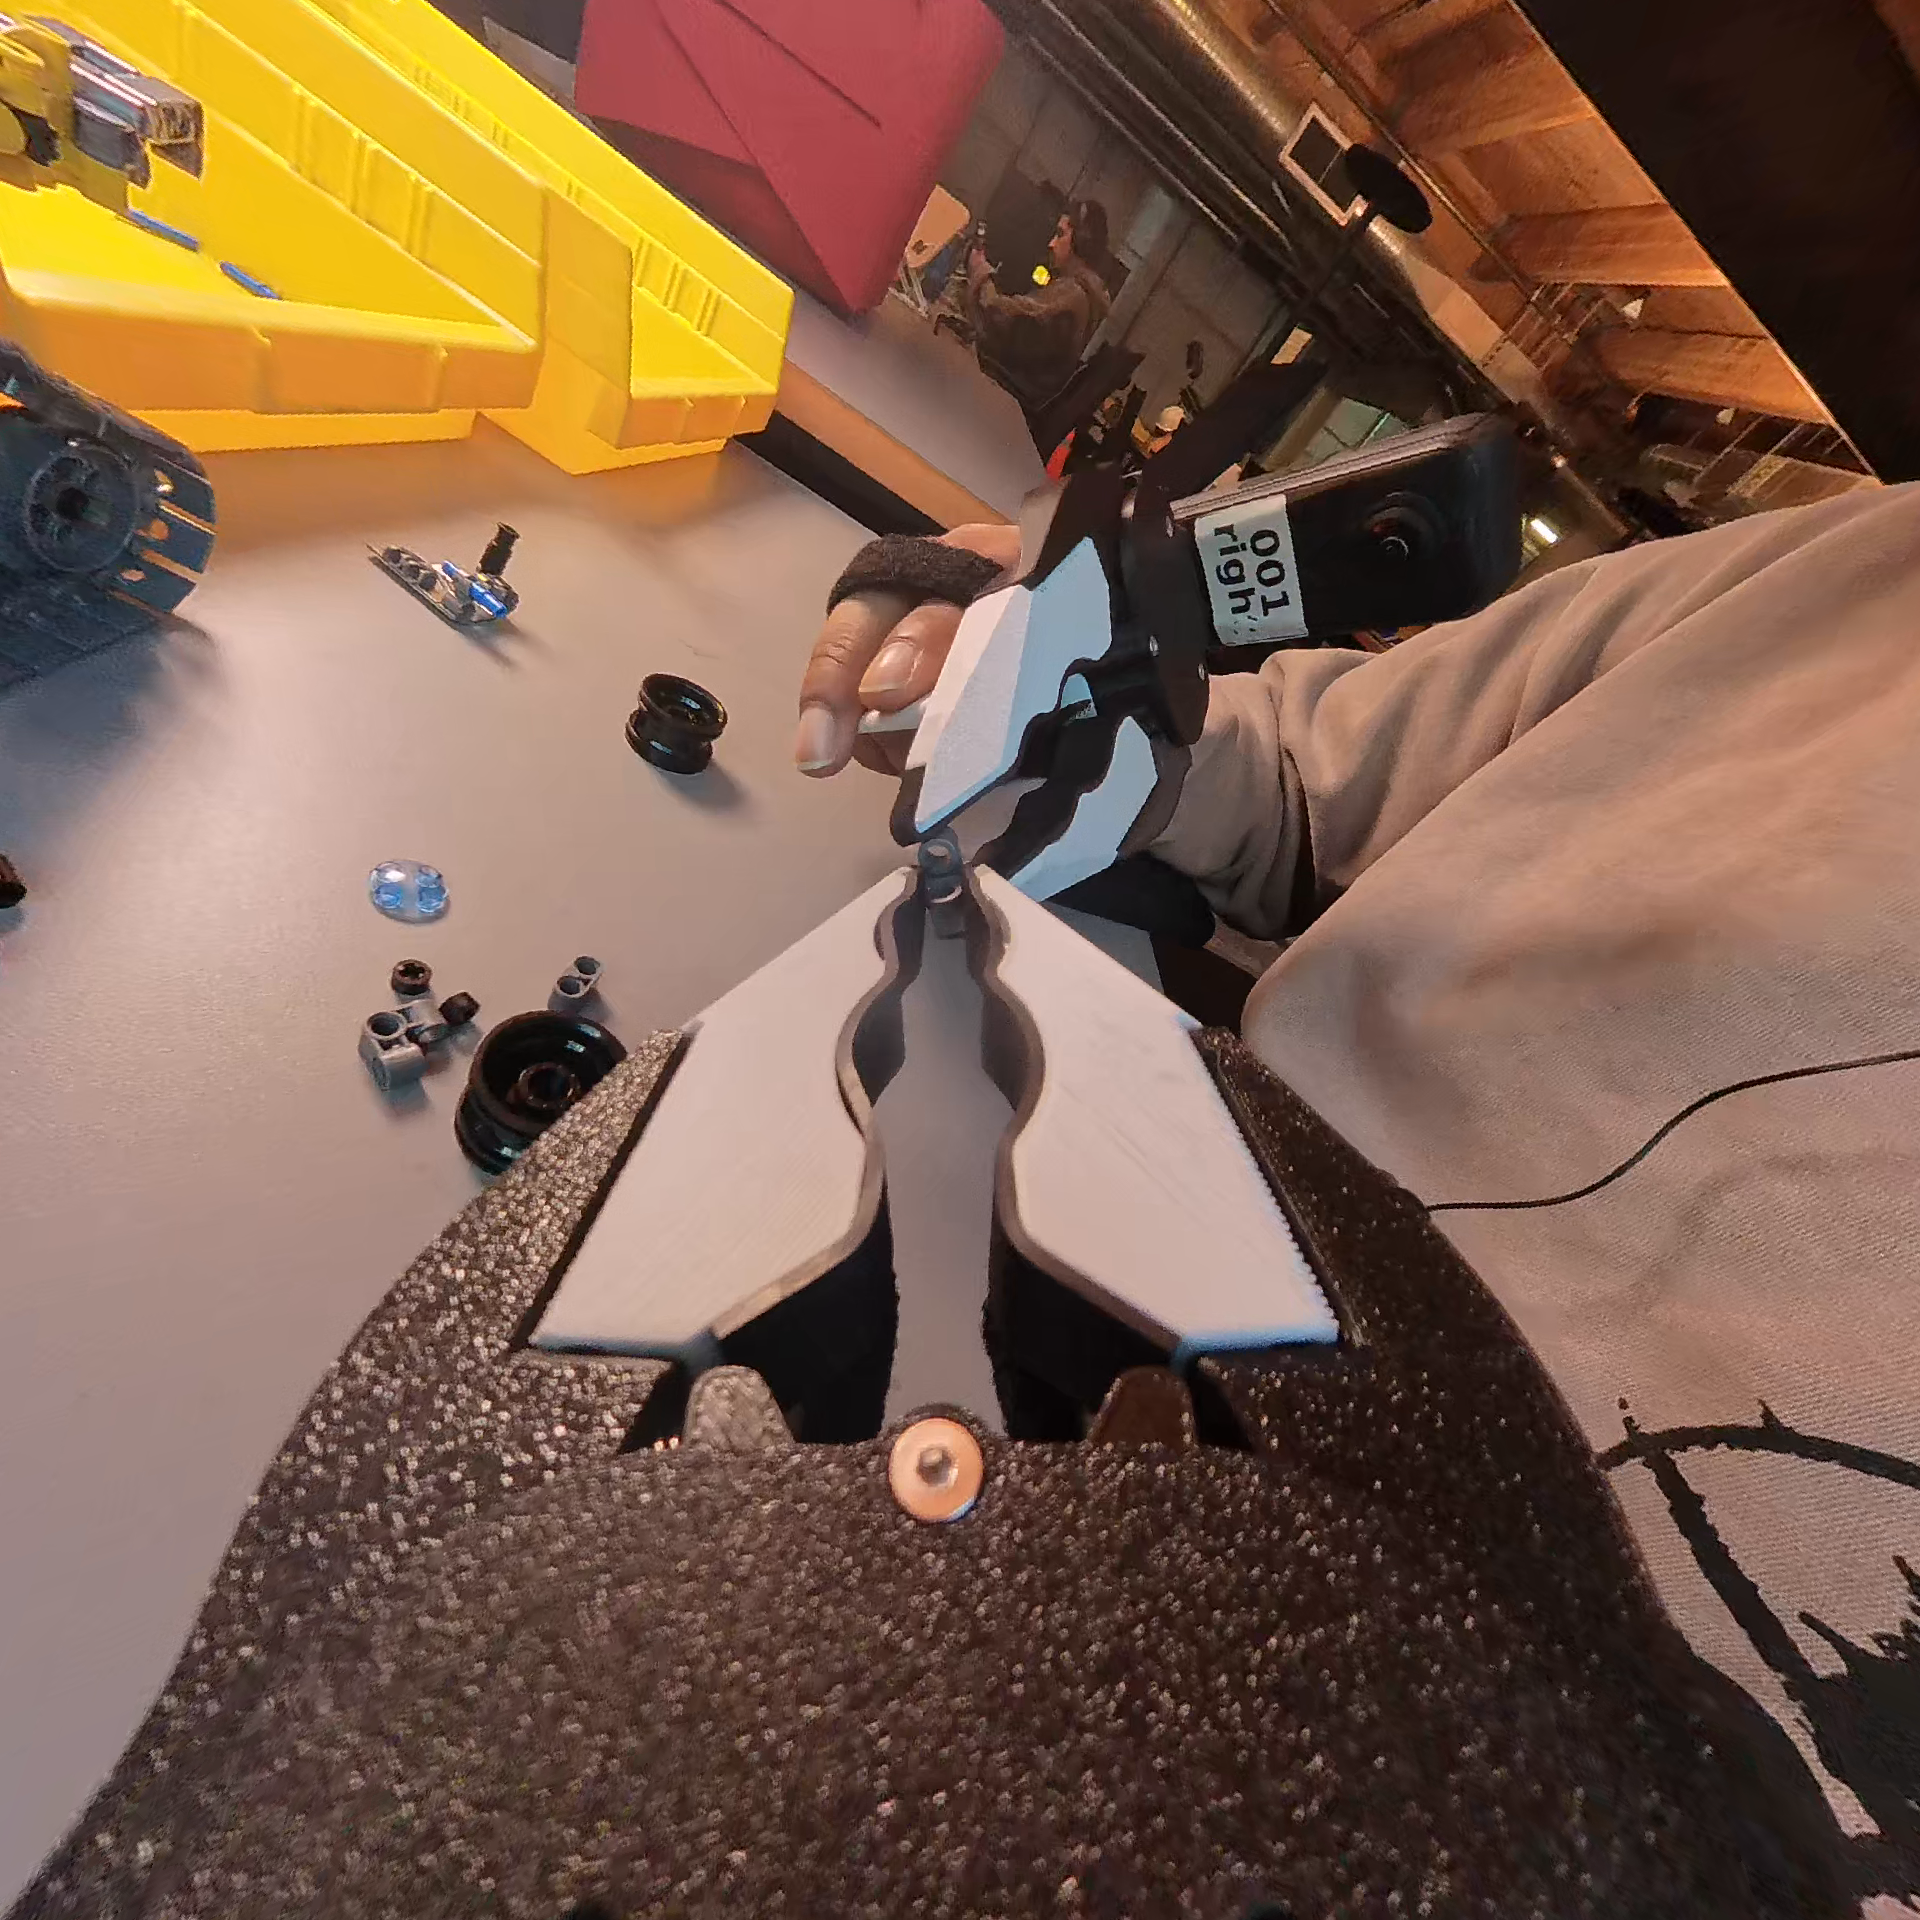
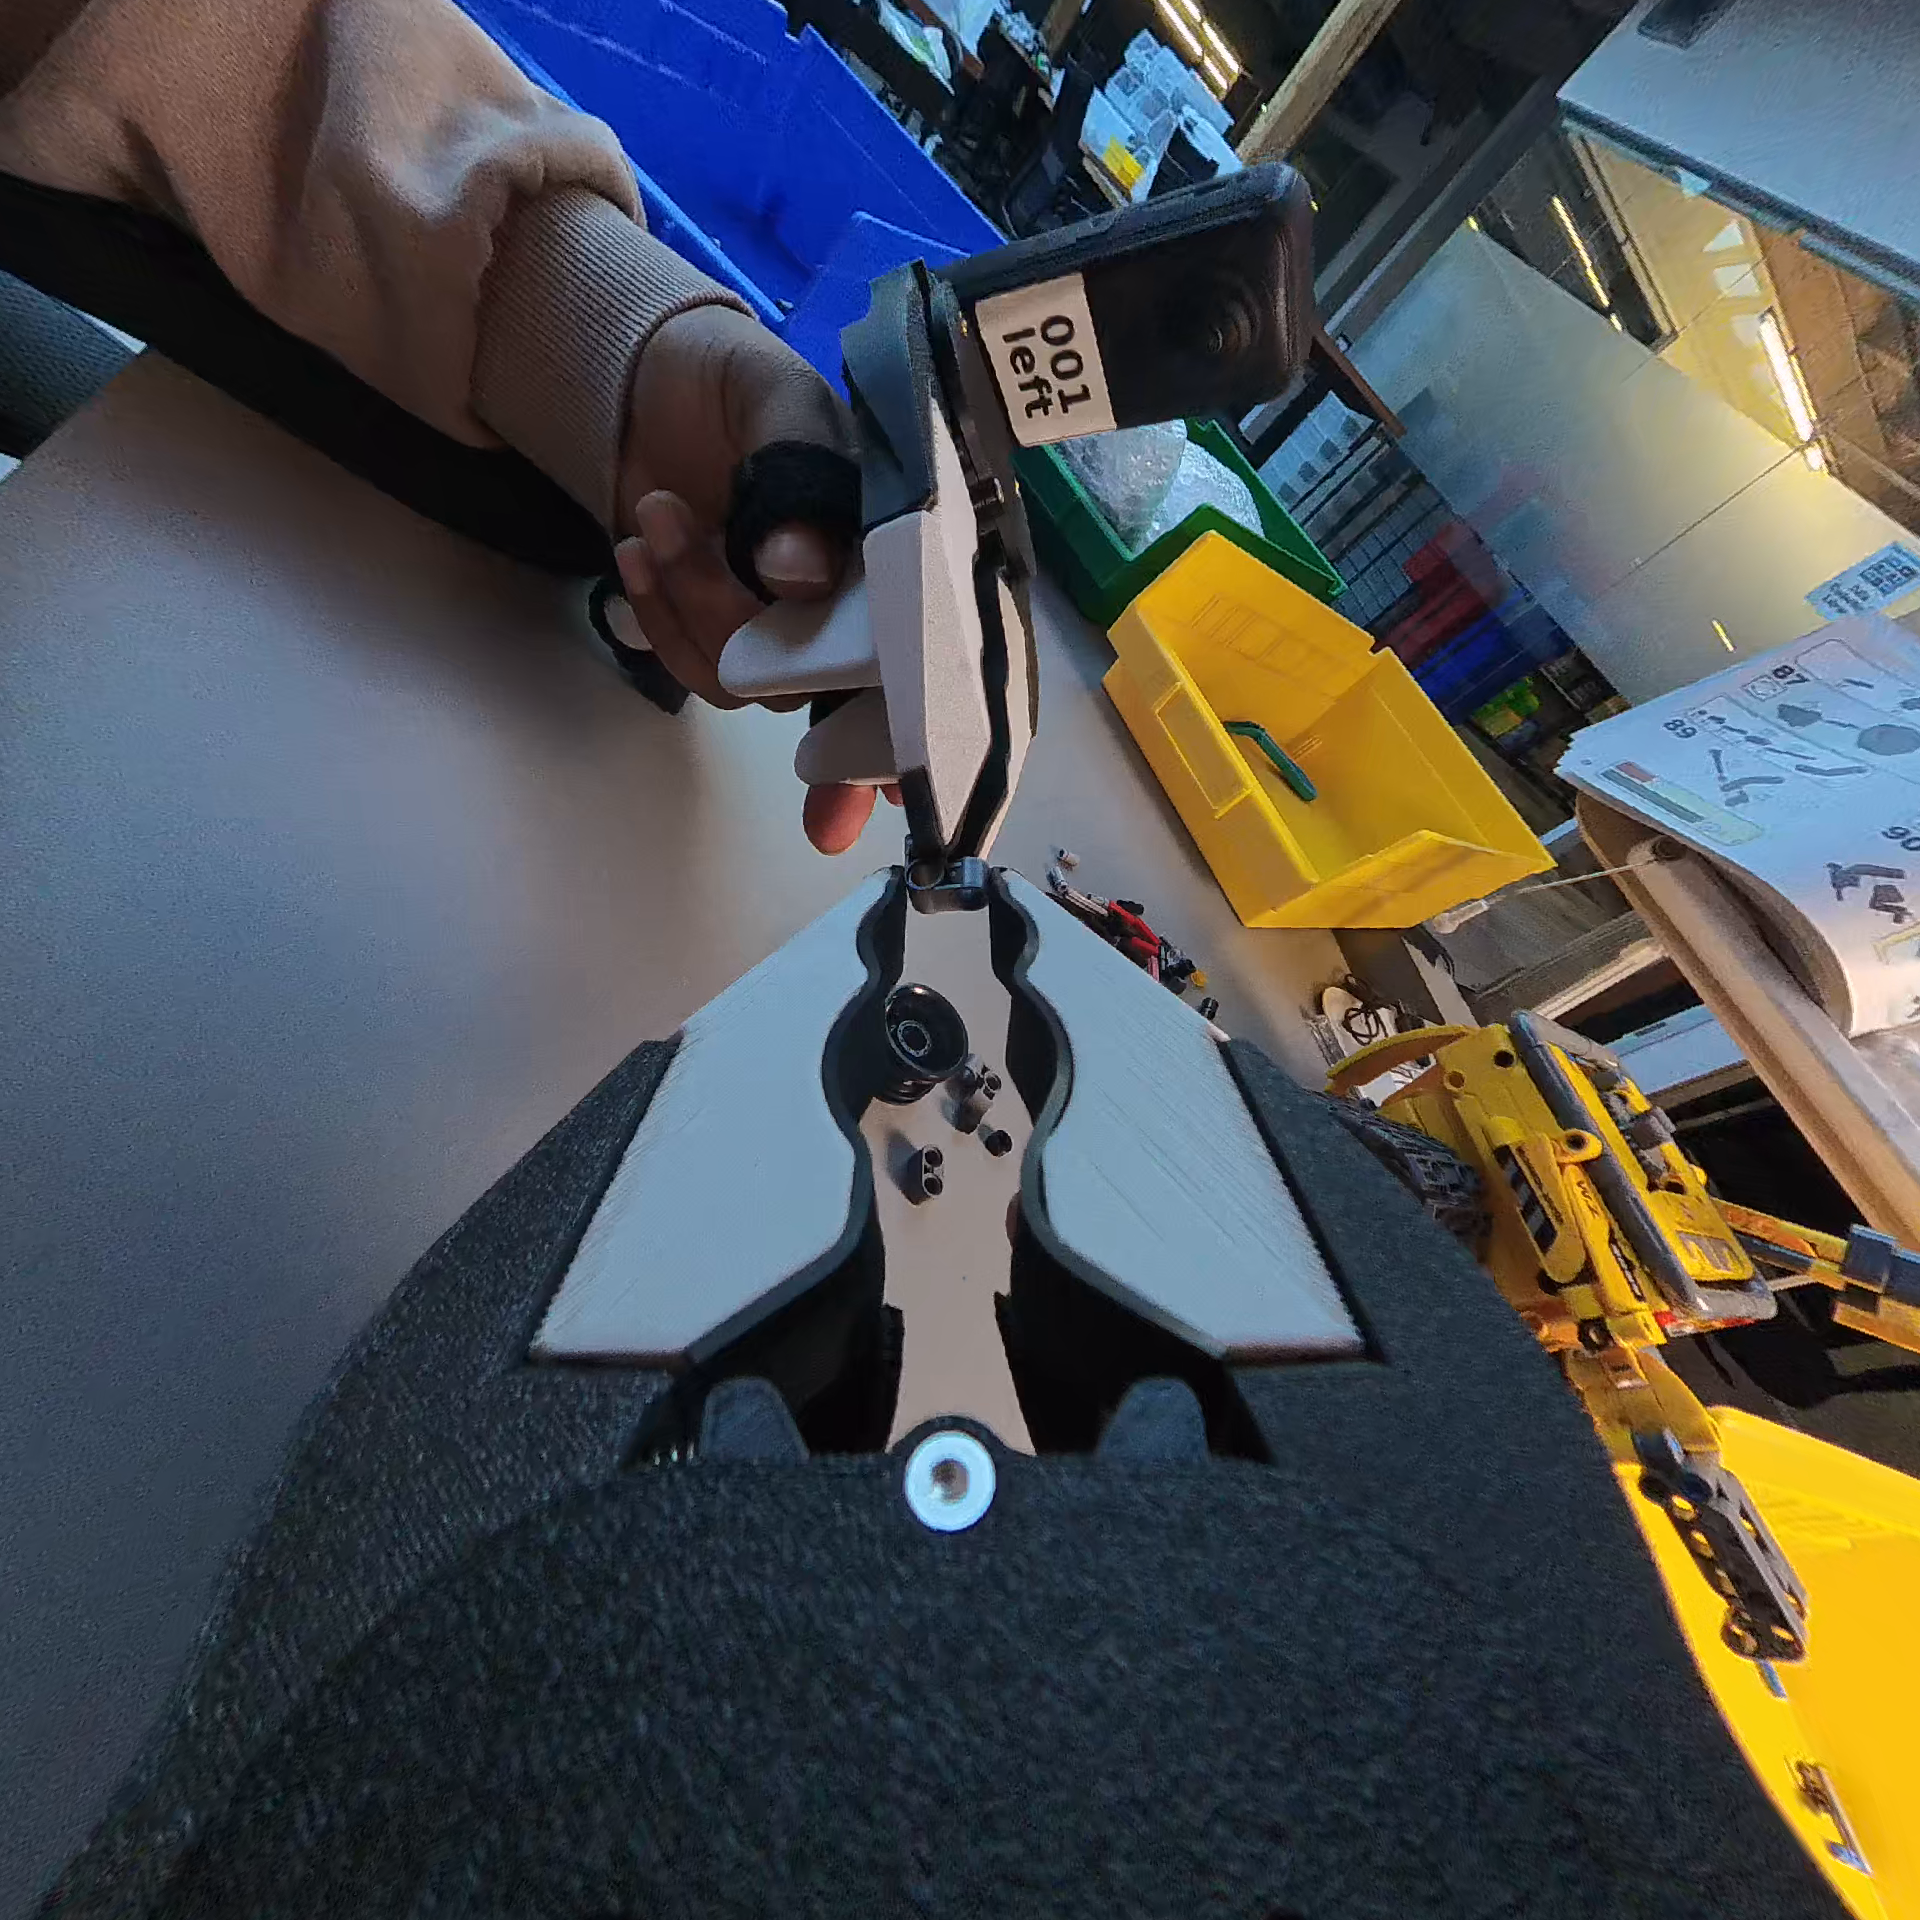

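1. The left gripper (image 1: 940, 899) pinches a small grey toy piece (image 1: 940, 883), jaws nearly closed.
2. The right gripper (image 2: 940, 883) pinches it too, holding it steady above the counter (image 1: 260, 748).
3. A black wheel (image 1: 535, 1086) lies just below the piece.

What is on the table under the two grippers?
Under the right gripper, between its fingers, lie a black wheel and small dark connector pieces on the grey table. The grippers' bodies cover whatever lies directly beneath them.

On the grey worktop (image 1: 260, 748) a yellow bin (image 1: 416, 260) stands at the far edge. Near it lie two black wheels (image 1: 675, 722), a clear blue stud (image 1: 408, 890) and small grey connectors (image 1: 400, 1044).
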Demonstrator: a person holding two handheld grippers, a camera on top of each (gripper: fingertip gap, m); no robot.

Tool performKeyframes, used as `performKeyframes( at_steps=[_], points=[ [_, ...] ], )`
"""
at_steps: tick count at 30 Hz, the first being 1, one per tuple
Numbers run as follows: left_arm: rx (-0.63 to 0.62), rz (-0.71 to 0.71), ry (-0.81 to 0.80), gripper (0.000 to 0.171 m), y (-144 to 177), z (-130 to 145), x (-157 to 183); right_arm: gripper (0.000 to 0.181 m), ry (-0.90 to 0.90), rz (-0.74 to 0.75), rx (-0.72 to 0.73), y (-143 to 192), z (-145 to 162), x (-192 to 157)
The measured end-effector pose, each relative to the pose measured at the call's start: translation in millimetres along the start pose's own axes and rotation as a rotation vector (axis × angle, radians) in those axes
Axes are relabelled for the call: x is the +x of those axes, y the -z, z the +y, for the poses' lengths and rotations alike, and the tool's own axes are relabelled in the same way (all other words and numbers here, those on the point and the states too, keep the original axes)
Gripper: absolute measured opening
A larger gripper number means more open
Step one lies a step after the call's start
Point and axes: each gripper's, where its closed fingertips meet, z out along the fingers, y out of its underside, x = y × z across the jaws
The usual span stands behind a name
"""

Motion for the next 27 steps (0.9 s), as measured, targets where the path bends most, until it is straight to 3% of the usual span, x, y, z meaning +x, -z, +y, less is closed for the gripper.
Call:
performKeyframes(
  at_steps=[8, 13, 22, 27],
  points=[
    [0.046, -0.027, 0.003, 0.007, 2, -6, -5, 0.013, -0.025, 0.033, 0.014, -2, 1, 6],
    [0.149, -0.258, -0.155, 0.012, 22, -27, -33, 0.013, -0.147, 0.09, 0.032, 2, 12, 23],
    [0.144, -0.623, -0.371, 0.029, 52, -38, -75, 0.013, -0.352, 0.317, 0.074, 25, 32, 86],
    [0.132, -0.654, -0.368, 0.033, 54, -38, -82, 0.013, -0.391, 0.487, -0.024, 57, 55, 147]
  ],
)
